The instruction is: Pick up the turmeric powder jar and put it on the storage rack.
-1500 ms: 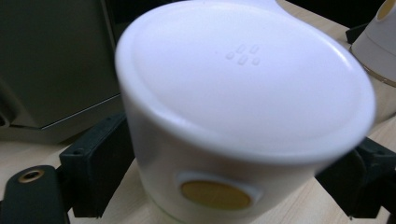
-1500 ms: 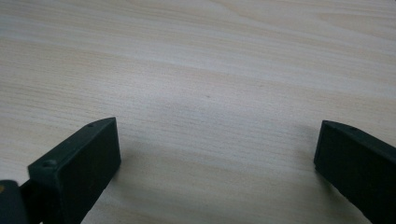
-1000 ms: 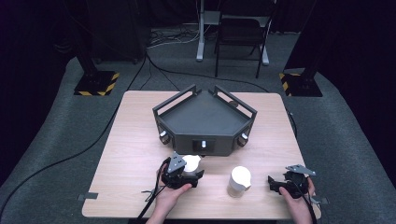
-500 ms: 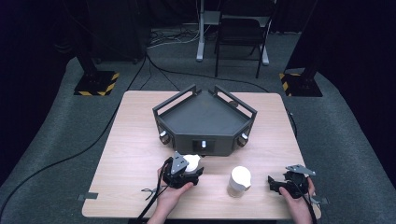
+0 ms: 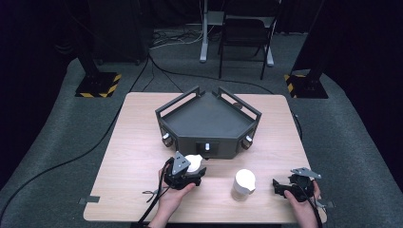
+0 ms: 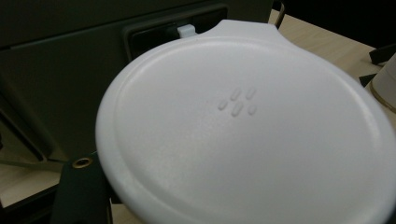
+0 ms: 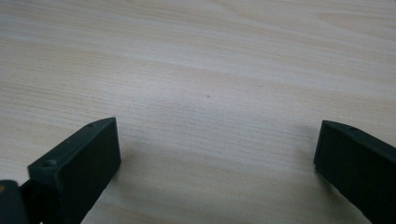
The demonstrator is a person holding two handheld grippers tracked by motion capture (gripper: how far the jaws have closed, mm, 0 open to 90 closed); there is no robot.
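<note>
A round white lid (image 5: 193,163) with a small tab is pinched in my left gripper (image 5: 190,170), which is shut on it just in front of the dark tray's front wall. In the left gripper view the lid (image 6: 243,126) is close up, its flat face turned to the camera, and one dark jaw shows beneath its lower left edge. A white lidless cup (image 5: 243,184) stands upright on the table to the right of it, and its rim (image 6: 385,79) is at the edge of the left gripper view. My right gripper (image 5: 280,186) rests near the front right corner, open, jaws wide over bare wood (image 7: 217,149).
A dark grey angular tray (image 5: 177,105) with raised rails and front knobs sits mid-table. The wooden table (image 5: 138,137) has bare room on its left side. Beyond it stand a chair (image 5: 242,42), two black stands with striped bases (image 5: 97,85), and floor cables.
</note>
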